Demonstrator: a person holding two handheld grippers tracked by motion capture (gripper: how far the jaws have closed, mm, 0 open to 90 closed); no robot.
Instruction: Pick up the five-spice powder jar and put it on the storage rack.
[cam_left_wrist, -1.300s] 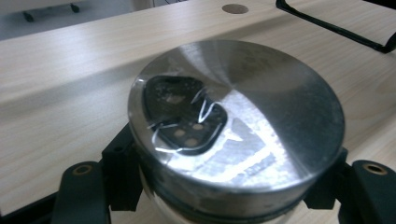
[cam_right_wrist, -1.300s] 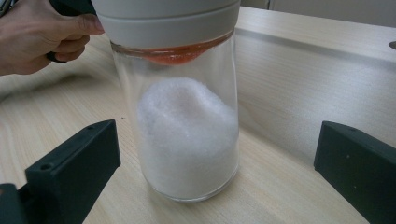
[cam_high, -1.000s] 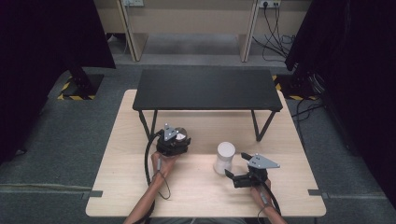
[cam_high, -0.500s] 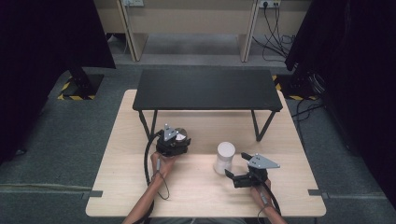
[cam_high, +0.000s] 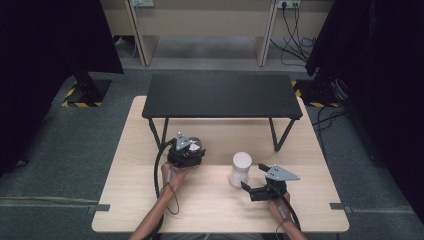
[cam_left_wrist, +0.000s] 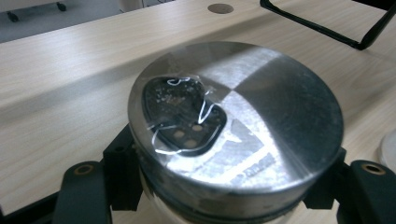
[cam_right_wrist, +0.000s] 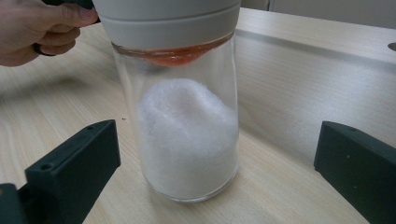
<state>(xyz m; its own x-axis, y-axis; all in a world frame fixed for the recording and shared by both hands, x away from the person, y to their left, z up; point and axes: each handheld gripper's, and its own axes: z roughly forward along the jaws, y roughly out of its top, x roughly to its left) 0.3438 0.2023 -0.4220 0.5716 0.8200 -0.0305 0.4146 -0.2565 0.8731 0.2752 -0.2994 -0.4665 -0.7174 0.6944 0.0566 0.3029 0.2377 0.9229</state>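
A round jar with a brushed metal lid (cam_left_wrist: 238, 121) stands on the wooden table (cam_high: 210, 210), left of centre, and my left gripper (cam_left_wrist: 229, 191) is shut on it, one black jaw on each side below the lid. From above, that jar (cam_high: 196, 145) peeks out beyond the left gripper (cam_high: 186, 151). A clear glass shaker (cam_right_wrist: 187, 135) with a grey cap holds white grains. It stands right of centre (cam_high: 240, 169). My right gripper (cam_right_wrist: 215, 172) is open, jaws wide apart, just short of the shaker and not touching it (cam_high: 251, 181).
A low black metal table (cam_high: 222, 95) stands across the far half of the wooden table, its legs (cam_high: 278, 137) behind the shaker. A hand (cam_right_wrist: 42, 25) holding the other gripper is seen beyond the shaker. Grey carpet surrounds the table.
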